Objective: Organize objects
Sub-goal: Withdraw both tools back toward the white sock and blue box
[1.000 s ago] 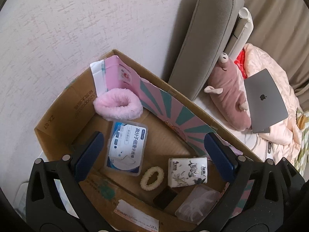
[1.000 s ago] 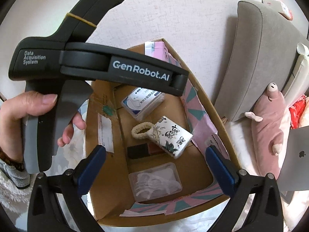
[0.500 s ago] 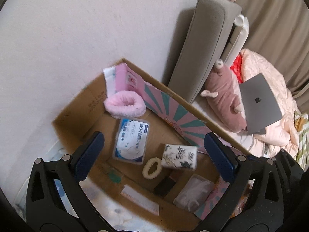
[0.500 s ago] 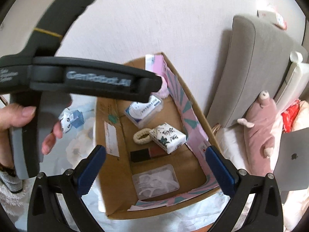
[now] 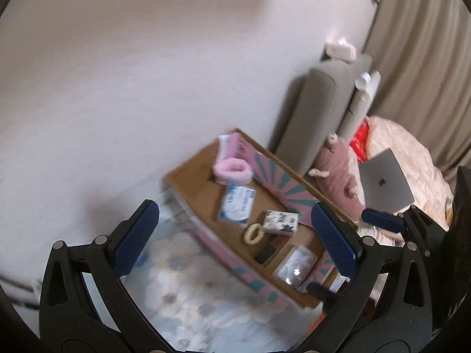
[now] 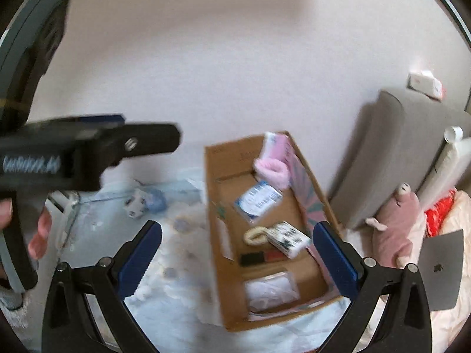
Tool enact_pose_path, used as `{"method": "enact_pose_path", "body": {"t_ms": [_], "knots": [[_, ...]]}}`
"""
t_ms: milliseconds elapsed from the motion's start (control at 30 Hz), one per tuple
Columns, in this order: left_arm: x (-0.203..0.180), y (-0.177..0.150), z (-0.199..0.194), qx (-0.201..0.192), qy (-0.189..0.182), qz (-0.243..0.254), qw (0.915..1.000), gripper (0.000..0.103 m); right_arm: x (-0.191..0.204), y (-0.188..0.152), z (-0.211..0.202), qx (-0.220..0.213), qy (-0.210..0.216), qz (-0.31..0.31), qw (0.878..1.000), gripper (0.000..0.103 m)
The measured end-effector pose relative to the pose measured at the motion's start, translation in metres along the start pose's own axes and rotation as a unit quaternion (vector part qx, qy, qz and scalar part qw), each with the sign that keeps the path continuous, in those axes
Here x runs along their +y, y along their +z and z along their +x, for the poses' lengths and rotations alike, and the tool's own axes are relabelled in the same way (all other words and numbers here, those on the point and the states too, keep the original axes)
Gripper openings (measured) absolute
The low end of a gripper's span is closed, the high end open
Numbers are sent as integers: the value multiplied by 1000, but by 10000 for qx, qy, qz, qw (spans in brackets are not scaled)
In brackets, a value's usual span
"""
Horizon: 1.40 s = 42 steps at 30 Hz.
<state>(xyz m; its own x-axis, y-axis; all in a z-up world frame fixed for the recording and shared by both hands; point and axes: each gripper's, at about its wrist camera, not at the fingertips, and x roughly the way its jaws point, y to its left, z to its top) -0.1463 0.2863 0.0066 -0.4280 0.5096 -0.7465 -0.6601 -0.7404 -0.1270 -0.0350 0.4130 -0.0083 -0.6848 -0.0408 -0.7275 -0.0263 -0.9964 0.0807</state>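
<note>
Both claws hang wide open with nothing between their blue pads; the left claw [image 5: 235, 235] sits high above the cardboard box [image 5: 188, 182], which shows ahead of it and toward its right finger; the right claw [image 6: 235, 253] looks down on the same box [image 6: 215, 206], which lies ahead and reaches to the inside of its right finger.

Inside the box, farthest from both claws, a fluffy pink headband [image 5: 232, 170] rests against the pink and teal flap; nearer comes a clear case with a blue and white label [image 5: 238, 203]; nearer again a cream scrunchie [image 5: 253, 233] touches a patterned tissue pack [image 5: 279, 220]; just beside those lies a small dark item [image 6: 251, 258], too blurred to name; nearest the claws sits a clear plastic box of white bits [image 6: 270, 291].

The box stands on a pale blue floral rug [image 5: 188, 294] against the wall; off beyond the right finger of each claw a pink plush toy [image 6: 394, 226] leans by a grey cushion [image 6: 382, 153], with a grey laptop [image 5: 382, 182] on pink bedding.

In the right wrist view the left device [image 6: 73, 150] crosses the far left side, a hand [image 6: 38, 235] wrapped round its grip; both views are smeared by motion.
</note>
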Motion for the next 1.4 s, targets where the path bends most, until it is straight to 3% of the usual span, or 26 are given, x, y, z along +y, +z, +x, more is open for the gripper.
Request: {"method": "enact_pose_path", "body": {"t_ms": [200,367,600,767,1033,1267,1400], "knots": [[48,-39,-57,-434,674,-538,9953,103,55,12,-1,-199,448,-380,9981,102],[86,-78,-101,-759,1293,-927,9843,103,91,14,3,-284,847,-609,9941,102],[124,-135,-139,-912,1751,-1423,9699,103,136,3,4,-457,907,-938,9904,102],[138,-162,-147,-900,1895,-1692,9630,103,148,1,2,-498,976,-1009,9888,102],[155,-171,-160,-991,1910,-1807,9597,103,150,4,8,-413,934,-1045,9893,102],[169,-168,-142,-758,1706,-1632,9688,103,153,13,33,-174,966,-1053,9896,102],[178,-165,-113,-531,1501,-1417,9770,103,149,21,63,41,935,-1033,9902,101]]}}
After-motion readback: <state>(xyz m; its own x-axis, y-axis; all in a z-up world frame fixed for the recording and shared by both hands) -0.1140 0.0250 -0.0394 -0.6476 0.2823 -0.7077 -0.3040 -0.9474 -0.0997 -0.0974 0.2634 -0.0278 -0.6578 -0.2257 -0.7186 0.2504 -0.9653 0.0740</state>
